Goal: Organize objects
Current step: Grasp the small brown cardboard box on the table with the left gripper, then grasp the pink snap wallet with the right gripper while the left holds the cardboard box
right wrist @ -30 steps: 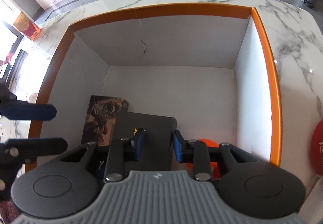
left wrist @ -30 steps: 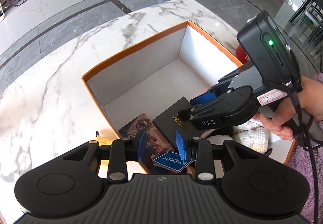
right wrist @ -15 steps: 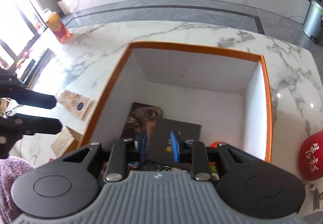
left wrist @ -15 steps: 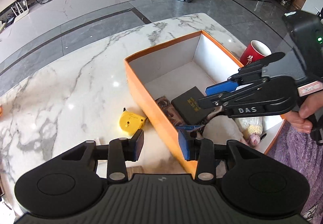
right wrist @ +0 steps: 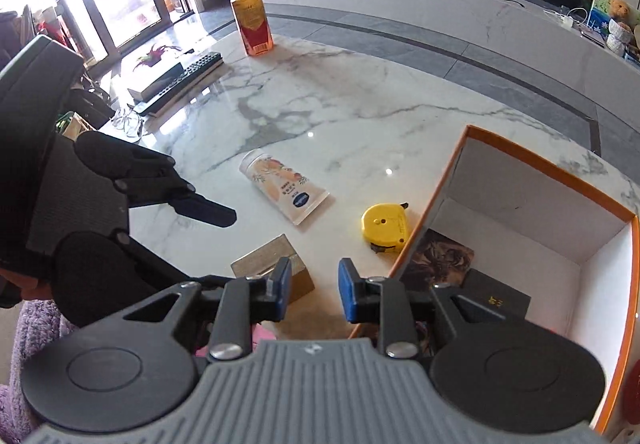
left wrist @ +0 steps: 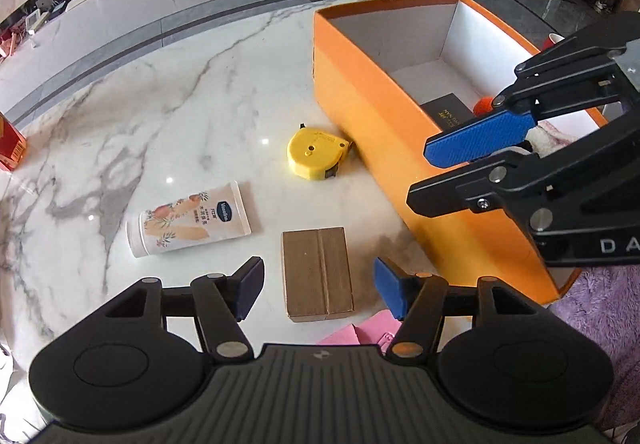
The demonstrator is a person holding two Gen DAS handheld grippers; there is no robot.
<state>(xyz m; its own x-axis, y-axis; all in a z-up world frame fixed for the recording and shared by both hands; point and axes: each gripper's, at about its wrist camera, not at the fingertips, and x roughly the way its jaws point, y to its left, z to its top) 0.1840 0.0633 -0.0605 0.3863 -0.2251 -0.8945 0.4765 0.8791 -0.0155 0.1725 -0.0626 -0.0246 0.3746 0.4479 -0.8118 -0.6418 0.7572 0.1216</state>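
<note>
White marble with grey veins makes up the counter [left wrist: 192,112], and an orange box [left wrist: 384,132] with white inner walls stands on its right part; inside lie a black case [left wrist: 446,110], a picture card [right wrist: 442,258] and a small orange ball [left wrist: 485,105]. Just left of the box a yellow tape measure [left wrist: 316,152] lies nearly against its wall; further left a cream tube [left wrist: 190,220] lies on its side; nearer the camera a brown cardboard packet [left wrist: 318,278] lies flat. The left tool [left wrist: 318,290] hangs above that packet, jaws wide after just opening, the packet below them and not gripped. The right tool [right wrist: 312,290] hovers over the box's near edge, blue pads a narrow gap apart with nothing between them. At the counter's far end stands a bottle [right wrist: 252,20] of amber drink.
</note>
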